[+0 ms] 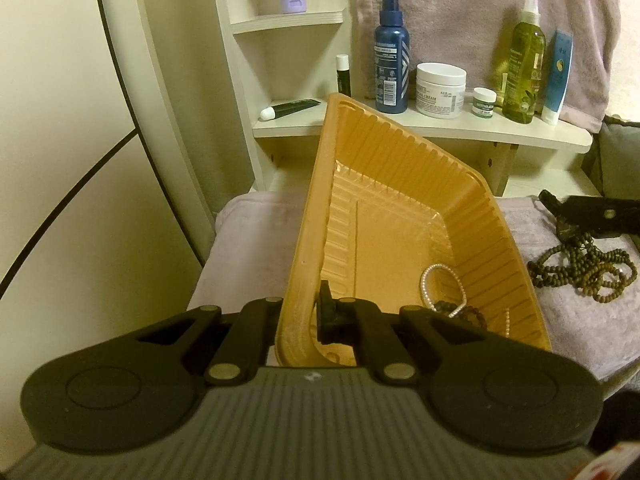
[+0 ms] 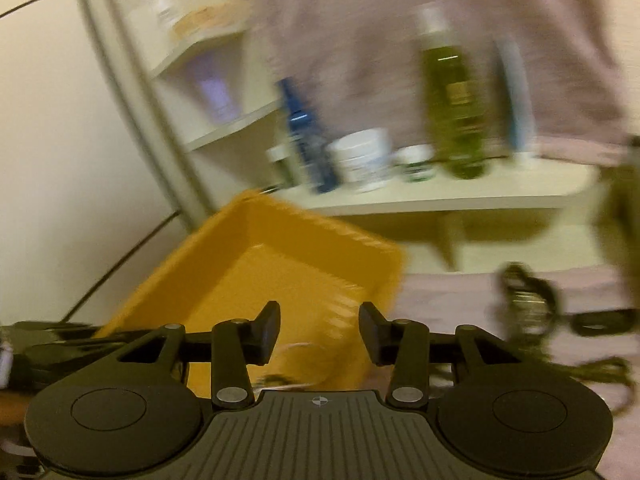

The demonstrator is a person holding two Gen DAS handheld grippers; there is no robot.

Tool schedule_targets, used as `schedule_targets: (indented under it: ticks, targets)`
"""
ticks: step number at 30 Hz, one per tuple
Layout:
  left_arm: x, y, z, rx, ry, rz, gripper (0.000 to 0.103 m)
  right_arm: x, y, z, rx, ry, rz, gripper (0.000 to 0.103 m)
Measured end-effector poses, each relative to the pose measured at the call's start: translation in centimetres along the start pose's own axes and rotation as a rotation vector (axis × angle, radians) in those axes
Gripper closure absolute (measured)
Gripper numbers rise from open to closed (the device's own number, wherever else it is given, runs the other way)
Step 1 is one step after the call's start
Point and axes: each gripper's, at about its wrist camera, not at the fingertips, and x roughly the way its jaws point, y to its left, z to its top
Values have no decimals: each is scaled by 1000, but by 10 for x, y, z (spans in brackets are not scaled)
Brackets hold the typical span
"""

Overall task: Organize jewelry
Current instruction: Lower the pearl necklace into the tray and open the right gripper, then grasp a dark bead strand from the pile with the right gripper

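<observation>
In the orange tray (image 1: 400,240), pearl bracelet (image 1: 436,284) beside dark beads (image 1: 460,310).

The right wrist view is smeared by motion, so the bottles (image 2: 456,112) above the orange tray (image 2: 256,264) cannot be read and the beads (image 2: 528,296) right of it are only a dark tangle. In the left view, the left gripper (image 1: 304,316) hides part of the tray's (image 1: 400,216) near wall, and the dark bracelet (image 1: 460,312) inside is partly covered.
</observation>
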Motion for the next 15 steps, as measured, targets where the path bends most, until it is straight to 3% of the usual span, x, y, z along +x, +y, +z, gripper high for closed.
schedule_targets:
  ticks: [3,7,15]
  targets:
    - [0,-1,0,4,-2,1,99,-18,-26,-13,9,-23,-140,58]
    - [-1,-1,0,8,-3,3,99,-34,-60,-33,39,20,-296,58]
    - [-3,-4,-1,21,-1,11,99,-55,-90,-58,45,50,-414,58]
